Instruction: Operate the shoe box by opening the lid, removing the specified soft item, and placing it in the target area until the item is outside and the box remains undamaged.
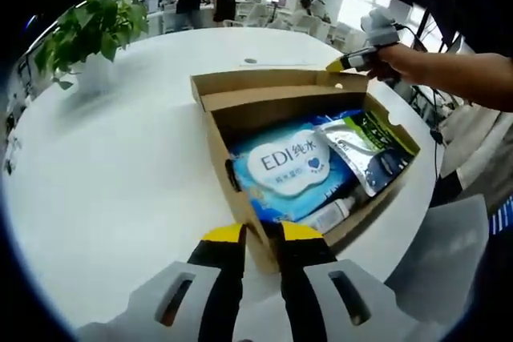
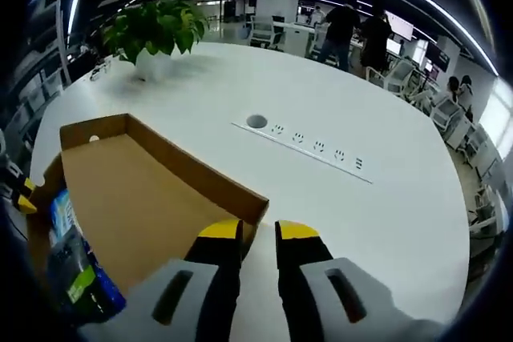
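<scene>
A brown cardboard shoe box (image 1: 228, 170) stands open on the white table, its lid (image 1: 272, 86) tipped back. Inside lie a blue wet-wipes pack (image 1: 292, 166), a silver pouch (image 1: 361, 150) and a small tube (image 1: 333, 212). My left gripper (image 1: 261, 234) is shut on the box's near corner wall. My right gripper (image 1: 341, 64), held by a person's hand, pinches the lid's far corner. In the right gripper view, that gripper (image 2: 258, 231) is shut on the lid's corner, with the lid's brown inner face (image 2: 136, 198) spreading left. The left gripper's yellow tip (image 2: 24, 194) peeks in at the left edge.
The round white table (image 1: 120, 166) has a potted plant (image 1: 88, 30) (image 2: 156, 30) at its far side and a row of sockets (image 2: 309, 146) in its middle. A grey chair (image 1: 449, 254) stands by the table edge. People stand in the office behind.
</scene>
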